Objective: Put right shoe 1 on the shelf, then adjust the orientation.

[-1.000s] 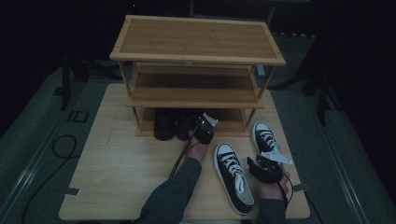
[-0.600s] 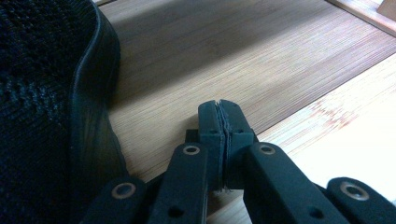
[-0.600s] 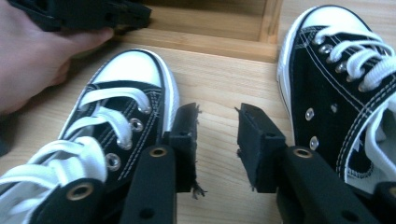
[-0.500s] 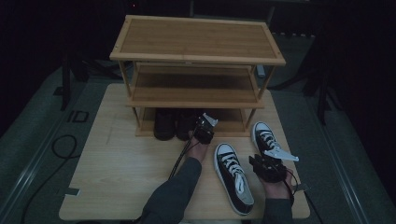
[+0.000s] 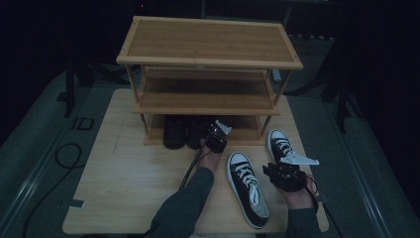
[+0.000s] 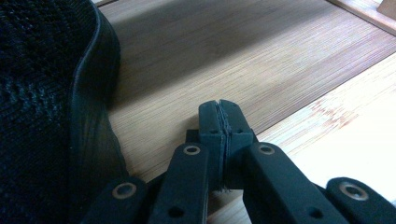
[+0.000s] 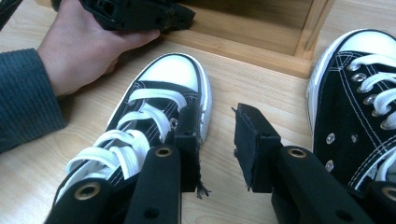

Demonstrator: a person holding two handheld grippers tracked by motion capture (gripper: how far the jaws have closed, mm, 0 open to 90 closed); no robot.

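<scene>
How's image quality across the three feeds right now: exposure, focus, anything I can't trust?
High view: dim and underexposed, the surroundings near black, and the dark shoes on the rack's bottom shelf barely separate. Left gripper view: bright; the black shoe at left is soft and crowds the frame. Right gripper view: well lit, laces on the sneaker crisp, the jaws at the bottom slightly soft.

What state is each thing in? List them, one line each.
Left gripper: shut, empty, at the rack's bottom shelf.
Right gripper: open, empty, between the two sneakers.
Near sneaker: upright on the table, laced, toe toward the rack.
Far sneaker: upright on the table, laced, beside the rack's right leg.
Dark shoes: side by side on the bottom shelf.
Shoe rack: standing; top and middle shelves bare.
</scene>
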